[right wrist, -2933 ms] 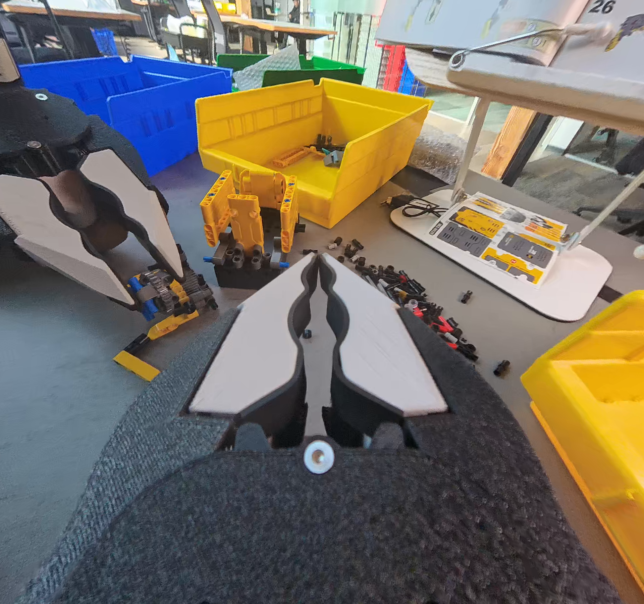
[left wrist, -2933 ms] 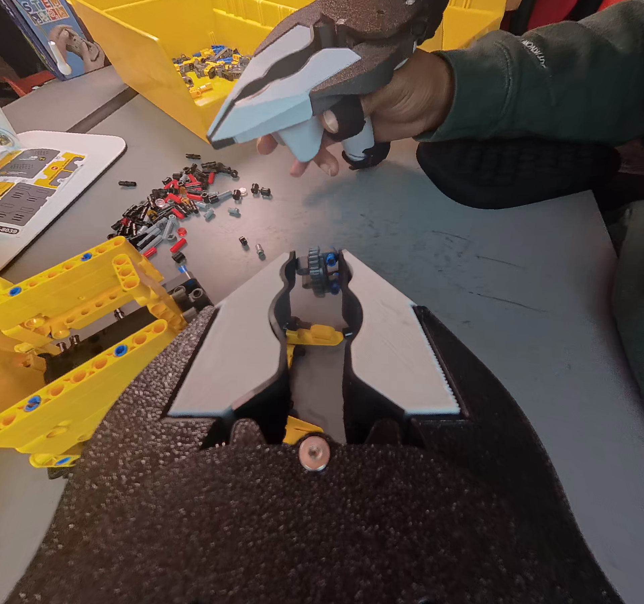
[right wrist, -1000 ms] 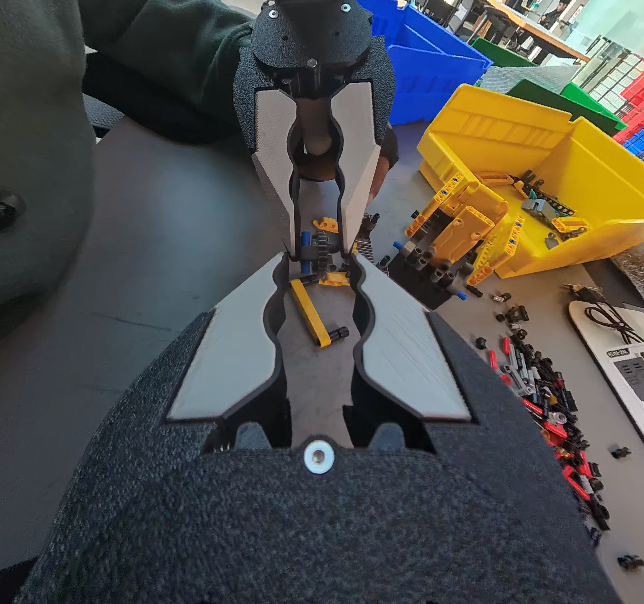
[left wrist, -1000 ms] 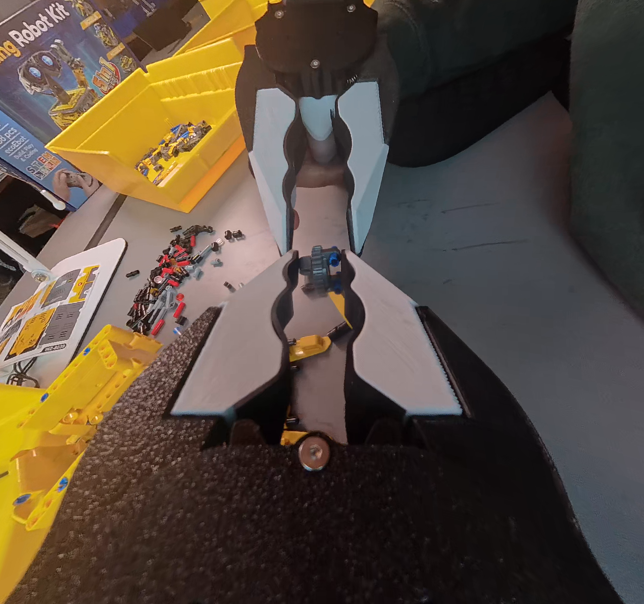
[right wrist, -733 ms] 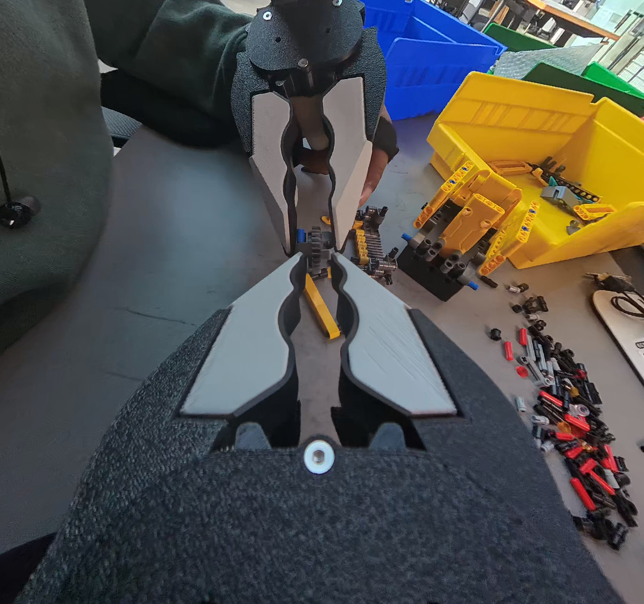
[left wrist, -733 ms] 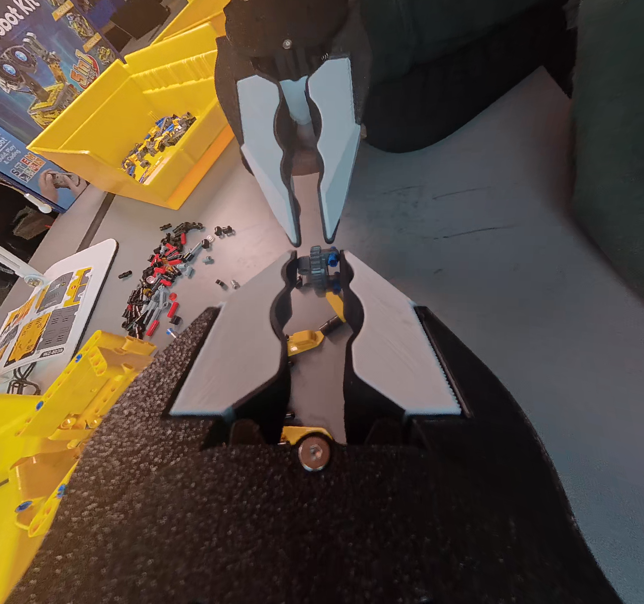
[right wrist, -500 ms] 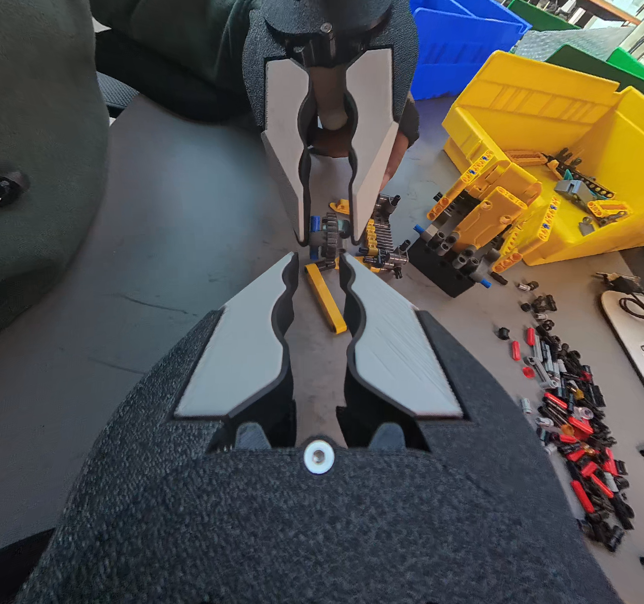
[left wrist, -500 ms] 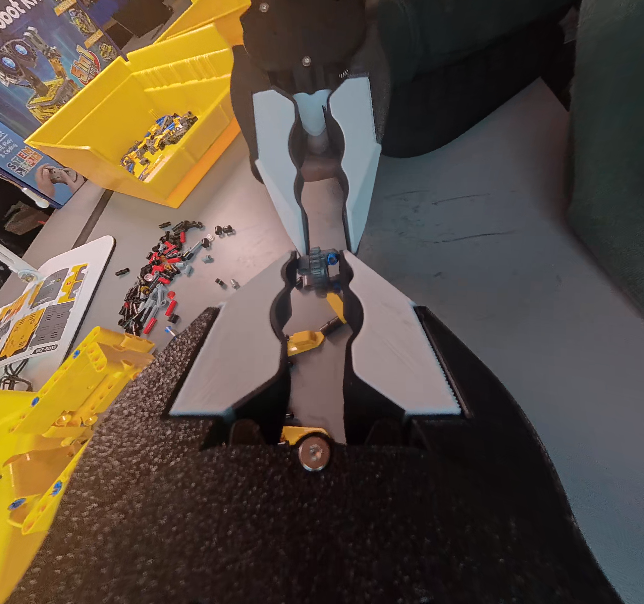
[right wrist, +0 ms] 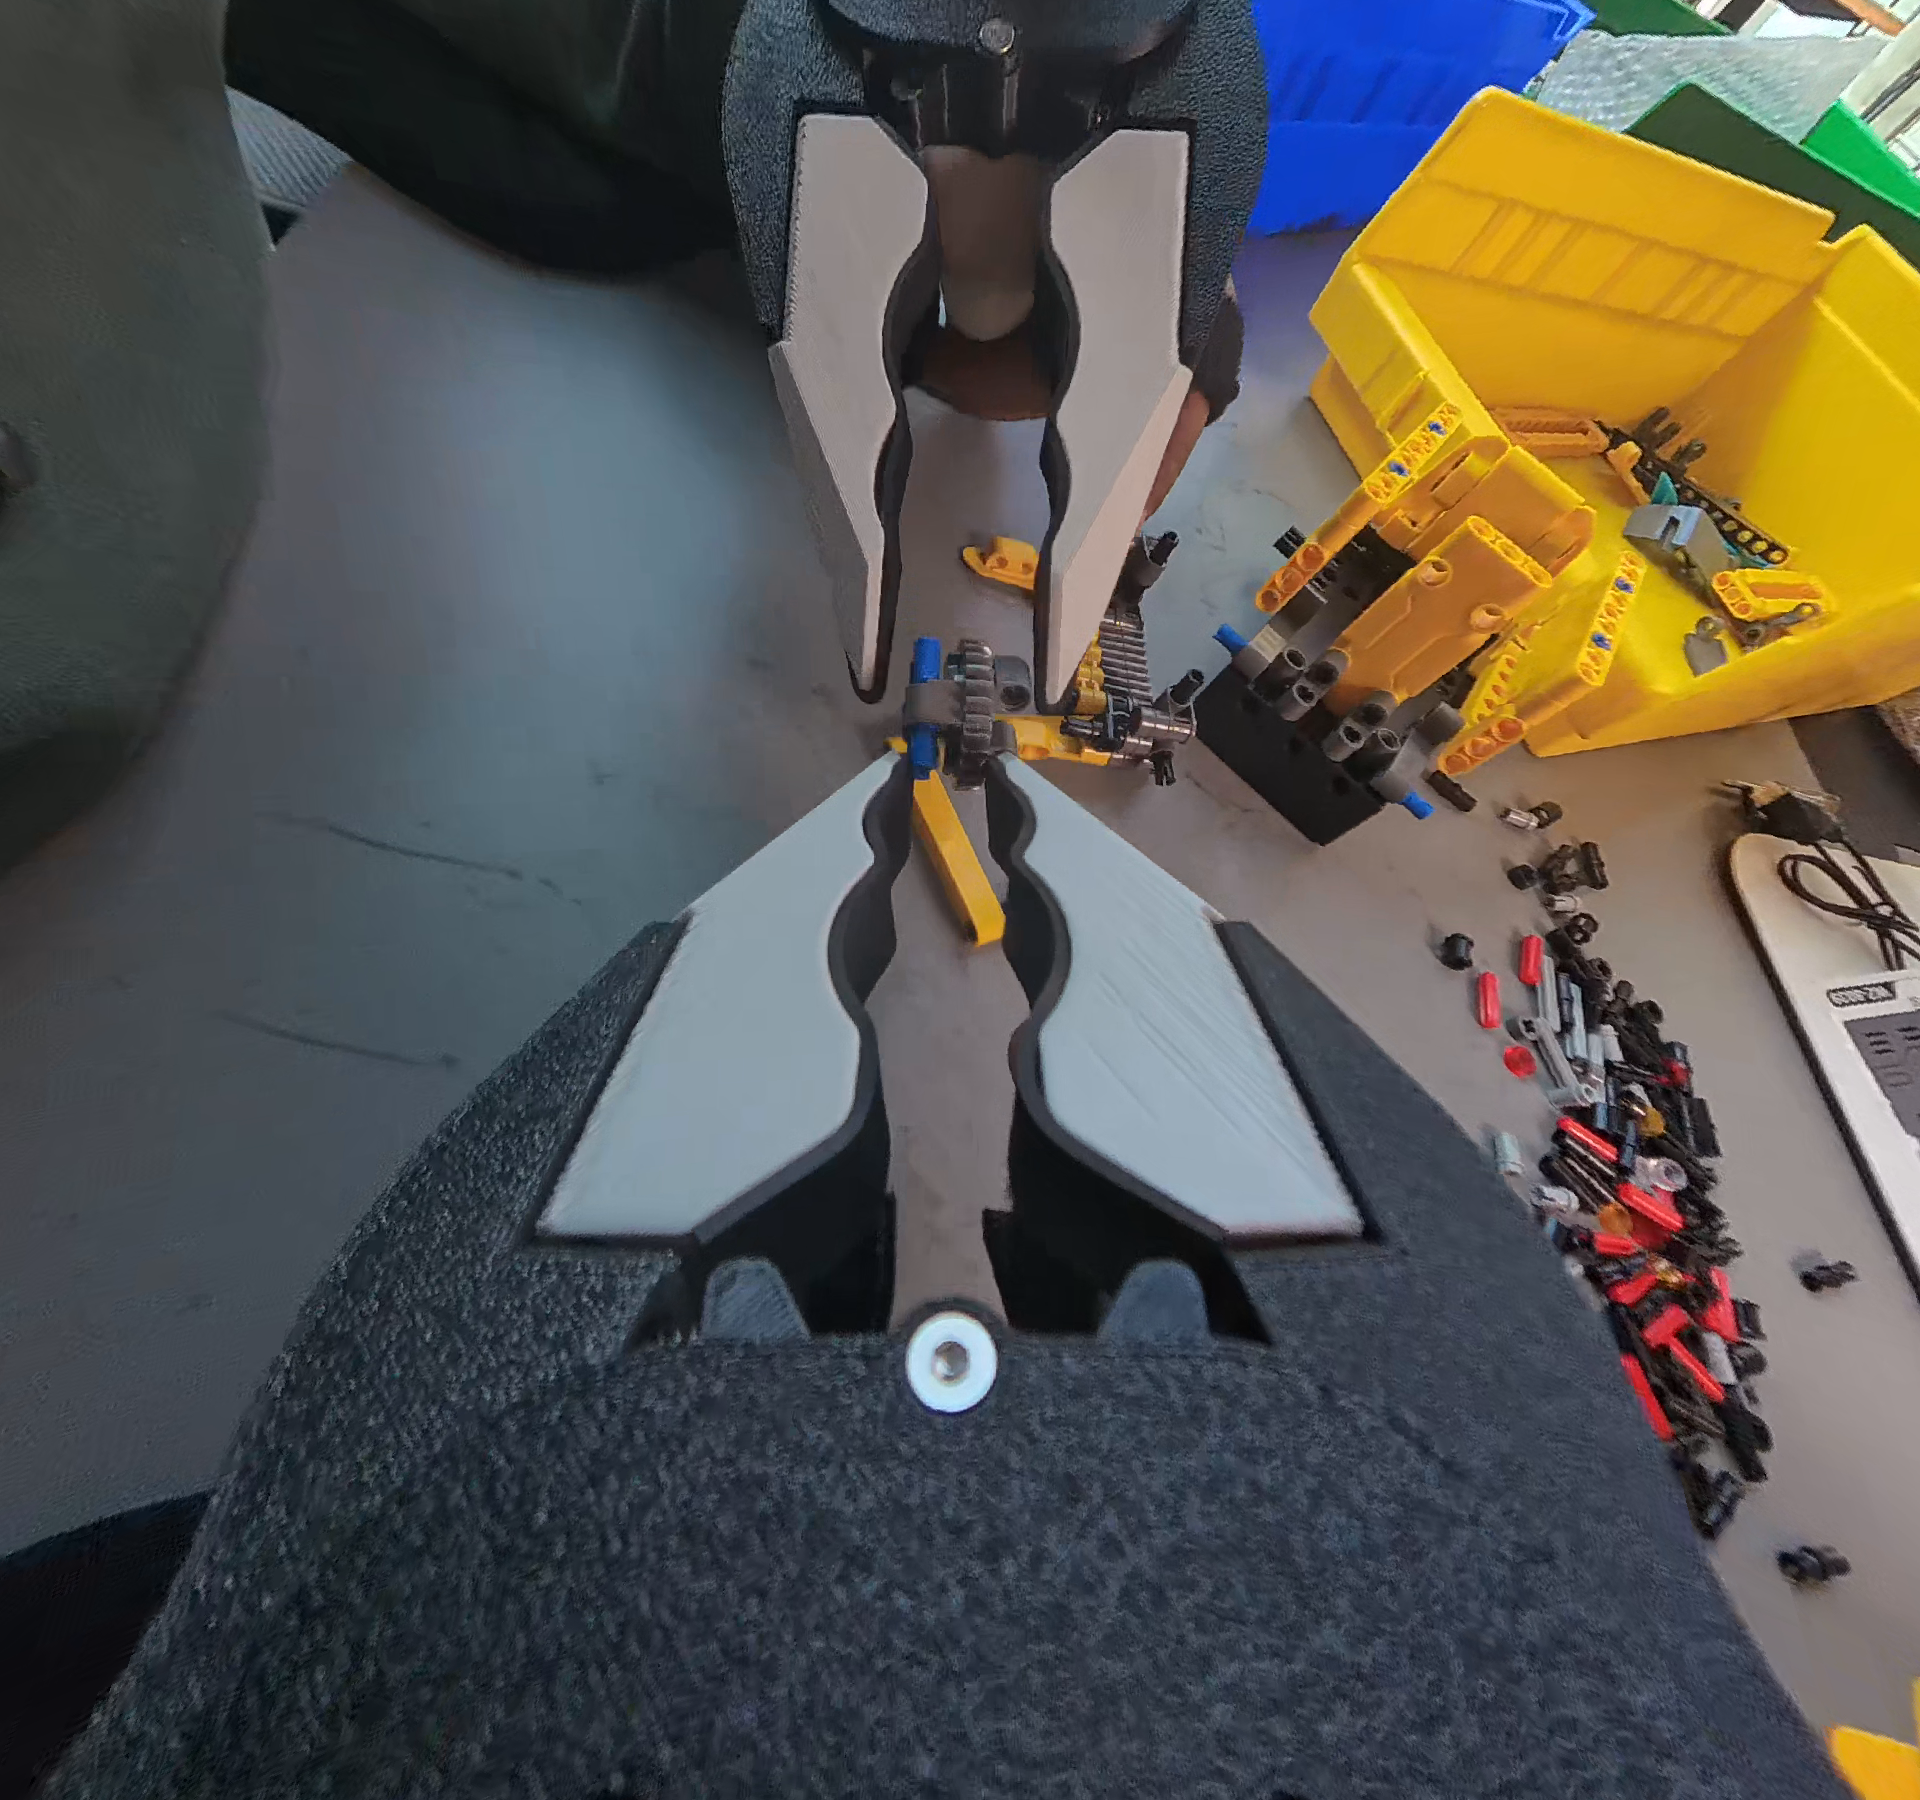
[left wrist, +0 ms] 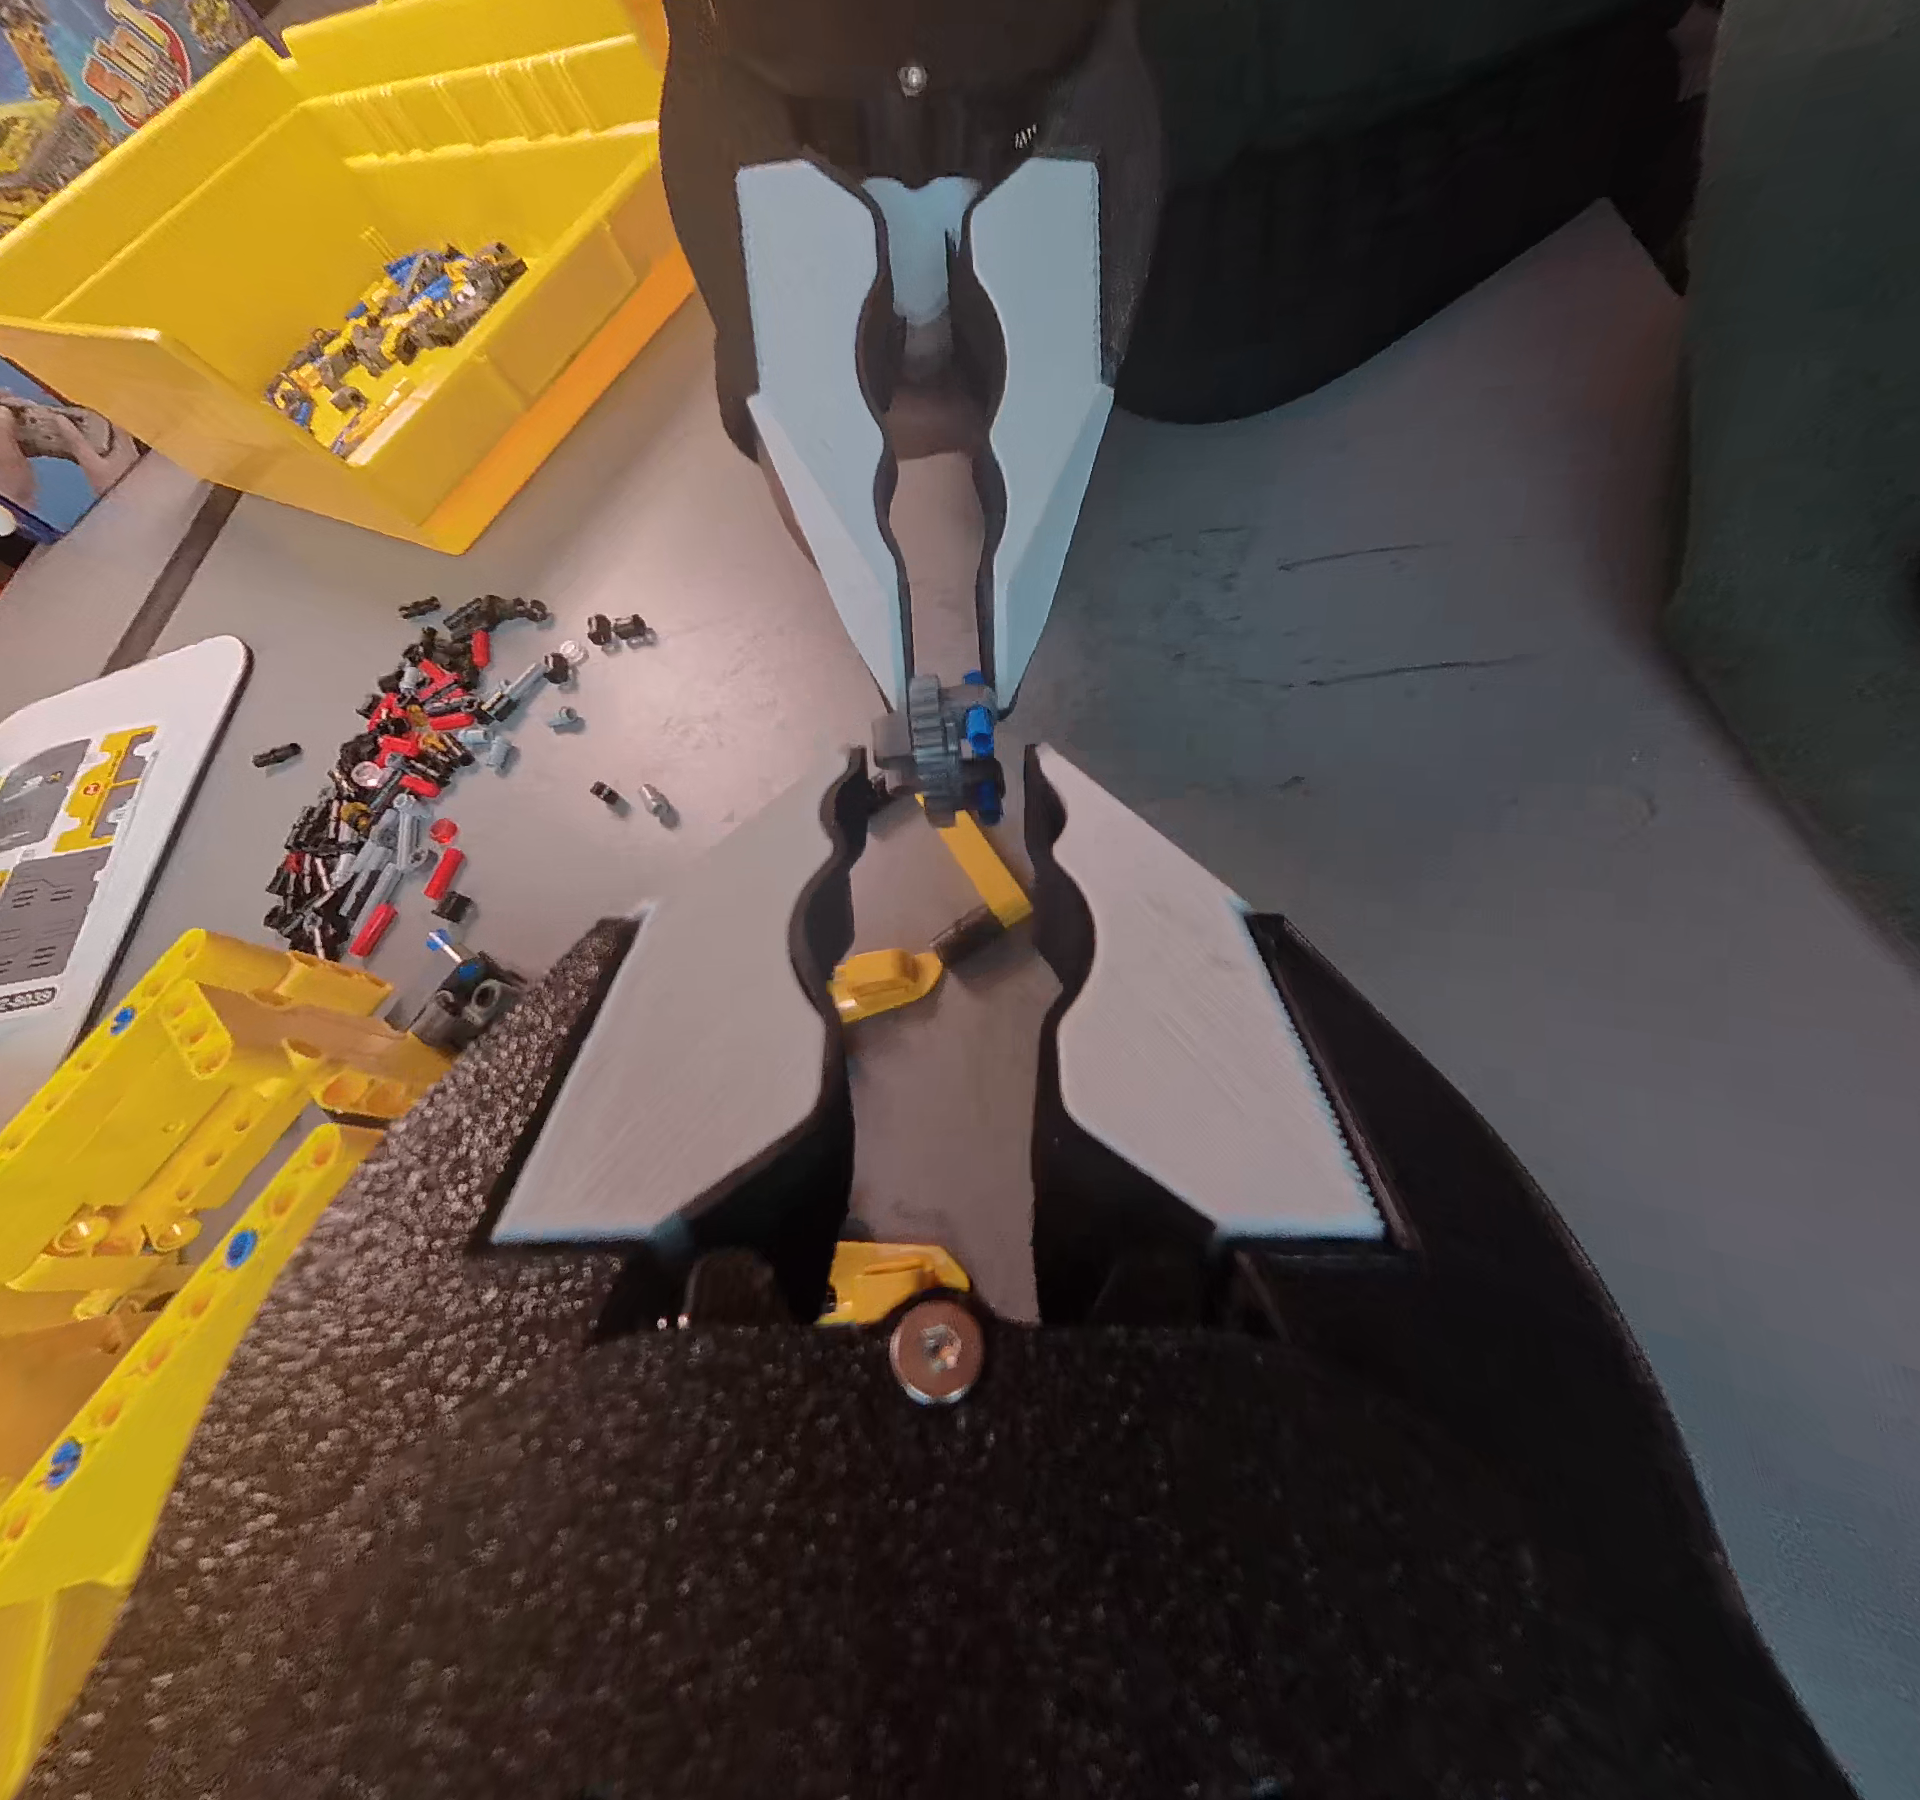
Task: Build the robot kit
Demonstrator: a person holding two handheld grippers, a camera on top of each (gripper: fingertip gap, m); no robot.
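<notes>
A small gear assembly (left wrist: 940, 742), a dark grey gear with blue pins and a yellow beam (left wrist: 977, 862) hanging from it, sits between the two grippers, which face each other tip to tip above the grey table. My right gripper (right wrist: 945, 768) is shut on the assembly (right wrist: 971, 706), and the beam (right wrist: 956, 862) runs down between its fingers. In the left wrist view the right gripper's (left wrist: 948, 701) tips pinch the gear. My left gripper (left wrist: 943, 774) is open, with its tips on either side of the assembly and apart from it. It also shows in the right wrist view (right wrist: 961, 685).
A yellow-and-black brick model (right wrist: 1403, 628) and a small rack sub-assembly (right wrist: 1117, 680) lie right of the grippers. A yellow bin (right wrist: 1558, 223) and a blue bin (right wrist: 1382, 57) stand behind. A pile of small pins (left wrist: 405, 784) and another yellow bin (left wrist: 312, 223) lie to the left. A person's dark green sleeves are close by. My two grippers' fingertips are within a few centimetres of each other.
The right gripper swung round to face the left one, came up to the gear assembly and shut on it. The left gripper then opened and let go.
</notes>
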